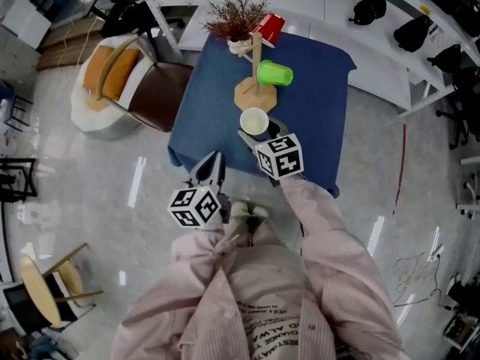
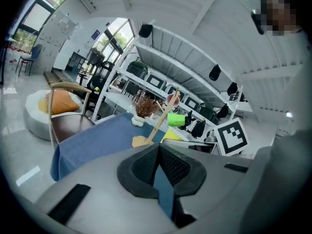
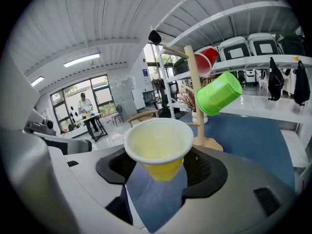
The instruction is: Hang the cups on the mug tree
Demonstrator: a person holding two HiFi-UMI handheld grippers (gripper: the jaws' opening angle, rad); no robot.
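Gripped in the right tool [image 3: 157, 173]: a yellow cup [image 3: 158, 143], upright, mouth up, pale inside. Jaws spread wide around its lower body, pads against both sides, rim standing clear above them. Held over the near part of the desk [image 1: 319, 126], which is draped in blue cloth, just in front of the mug tree [image 1: 256, 70]. Seen along the right tool, beyond the cup and a little right: the tree's wooden post, with a green cup [image 3: 218, 92] hung tilted on a peg, higher than the yellow rim, and a red cup [image 3: 205, 60] hung above that. Behind the tree, a dried plant [image 1: 235, 17] in a white pot.

Left tool [image 2: 158, 161]: jaws pressed together, nothing between them. Hovering off the desk's near-left corner, apart from every cup, pointing toward the tree.
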